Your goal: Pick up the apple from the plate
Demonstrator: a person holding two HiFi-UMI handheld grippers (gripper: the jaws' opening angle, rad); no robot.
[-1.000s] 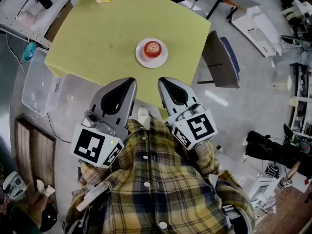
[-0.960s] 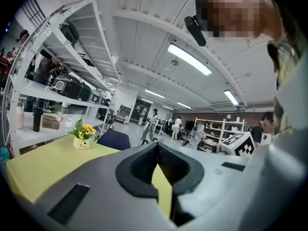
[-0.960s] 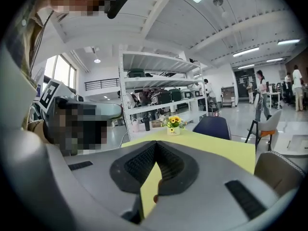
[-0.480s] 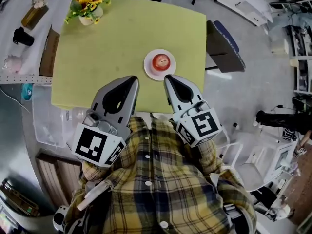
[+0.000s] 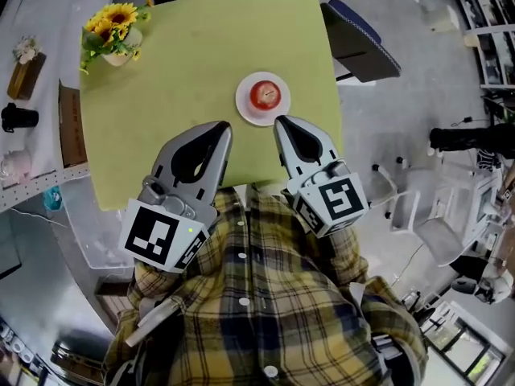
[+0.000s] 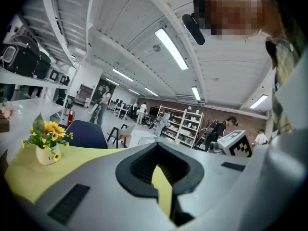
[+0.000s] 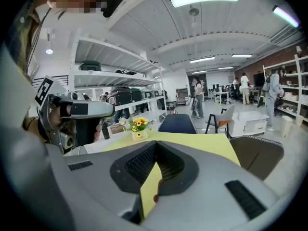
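So the apple (image 5: 265, 95) is sitting dead centre on the white plate (image 5: 245, 109), over on the right half of the yellow-green table (image 5: 185, 55). The right gripper (image 5: 282, 122) hangs just off the plate's rim at about 5 o'clock, jaws pinched together with nothing in them. The left gripper (image 5: 223, 126) is at roughly 7 o'clock, also closed up and empty, and the sunflower pot (image 5: 113, 40) is way off at 10.

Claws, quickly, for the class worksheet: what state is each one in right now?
Left claw: closed, empty.
Right claw: closed, empty; the apple sits on its plate.
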